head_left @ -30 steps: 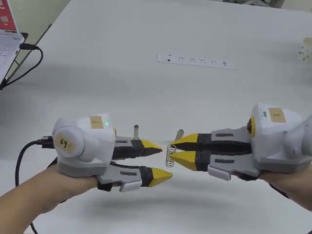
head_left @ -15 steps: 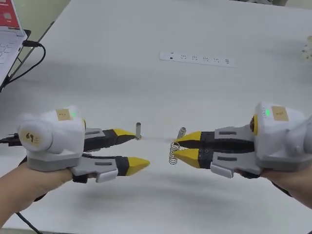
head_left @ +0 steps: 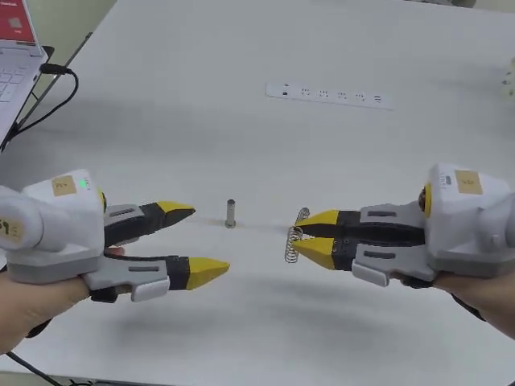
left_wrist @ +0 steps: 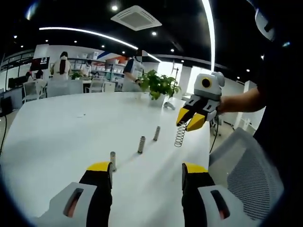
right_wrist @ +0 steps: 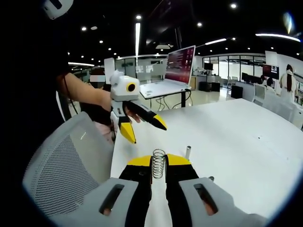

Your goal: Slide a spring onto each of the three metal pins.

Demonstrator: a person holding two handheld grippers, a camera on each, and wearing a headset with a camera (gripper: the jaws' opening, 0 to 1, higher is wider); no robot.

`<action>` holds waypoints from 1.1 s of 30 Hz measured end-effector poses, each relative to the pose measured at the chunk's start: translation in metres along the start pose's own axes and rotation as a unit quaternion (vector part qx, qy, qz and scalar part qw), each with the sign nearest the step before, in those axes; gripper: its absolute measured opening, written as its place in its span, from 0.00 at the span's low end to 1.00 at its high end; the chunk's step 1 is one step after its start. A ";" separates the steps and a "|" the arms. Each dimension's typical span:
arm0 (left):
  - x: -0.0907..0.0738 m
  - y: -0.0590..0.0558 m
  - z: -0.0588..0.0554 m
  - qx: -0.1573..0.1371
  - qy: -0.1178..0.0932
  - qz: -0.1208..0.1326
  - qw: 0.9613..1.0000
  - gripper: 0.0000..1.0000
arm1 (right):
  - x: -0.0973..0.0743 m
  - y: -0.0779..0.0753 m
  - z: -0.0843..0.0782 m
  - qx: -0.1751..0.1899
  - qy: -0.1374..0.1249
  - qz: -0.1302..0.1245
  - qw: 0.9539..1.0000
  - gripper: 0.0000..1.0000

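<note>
My right gripper (head_left: 298, 233) is clamped on a spring (head_left: 290, 251). The coil is pinched crosswise between the yellow tips and most of it hangs below them. In the right gripper view the spring (right_wrist: 158, 163) stands up between my closed jaws. My left gripper (head_left: 211, 238) is wide open with nothing in it, tips aimed toward the bare pin (head_left: 231, 213) and stopped just short of it. The bare pin stands upright on the white table (head_left: 241, 145). The held spring is to the right of the bare pin, near it but apart, no contact. In the left gripper view the bare pin (left_wrist: 112, 161) is just ahead of one jaw tip, with a second pin (left_wrist: 141, 144) and a third pin (left_wrist: 156, 133) in a row beyond it. Both look coiled, as if springs are on them, but they're too small to be sure. The power strip (head_left: 330, 95) lies well beyond the bare pin, and the laptop (head_left: 14, 48) is far off to its left.
</note>
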State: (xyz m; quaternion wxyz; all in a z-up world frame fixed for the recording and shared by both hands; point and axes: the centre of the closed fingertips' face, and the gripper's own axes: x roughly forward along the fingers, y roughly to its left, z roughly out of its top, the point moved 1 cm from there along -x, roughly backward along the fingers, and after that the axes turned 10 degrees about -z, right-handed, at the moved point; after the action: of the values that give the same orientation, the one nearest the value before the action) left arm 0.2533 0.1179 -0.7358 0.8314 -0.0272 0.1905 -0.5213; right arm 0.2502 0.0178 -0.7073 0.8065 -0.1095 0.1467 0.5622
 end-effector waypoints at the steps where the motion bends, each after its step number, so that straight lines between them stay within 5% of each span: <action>1: -0.001 0.000 -0.001 0.000 0.001 0.000 1.000 0.56 | 0.000 0.000 0.000 -0.001 0.001 -0.001 1.000 0.07; 13: -0.015 0.005 -0.008 0.006 0.000 0.019 1.000 0.73 | -0.001 -0.005 -0.001 0.004 -0.001 -0.011 1.000 0.07; 20: -0.021 0.007 -0.003 0.005 -0.009 0.026 1.000 0.81 | -0.001 -0.007 0.001 0.005 -0.002 -0.017 1.000 0.07; 24: -0.023 0.008 -0.005 0.012 -0.004 0.033 0.999 0.92 | 0.001 -0.008 0.001 0.004 -0.003 -0.019 1.000 0.07; 33: -0.030 0.013 -0.005 0.006 -0.008 0.047 0.999 0.96 | 0.009 -0.014 0.003 0.005 -0.004 -0.021 1.000 0.07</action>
State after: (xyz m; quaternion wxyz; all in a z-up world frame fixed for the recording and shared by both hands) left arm 0.2518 0.1506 -0.7349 0.8569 -0.0174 0.1814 -0.4822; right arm 0.2666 0.0222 -0.7071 0.8193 -0.1063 0.1436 0.5449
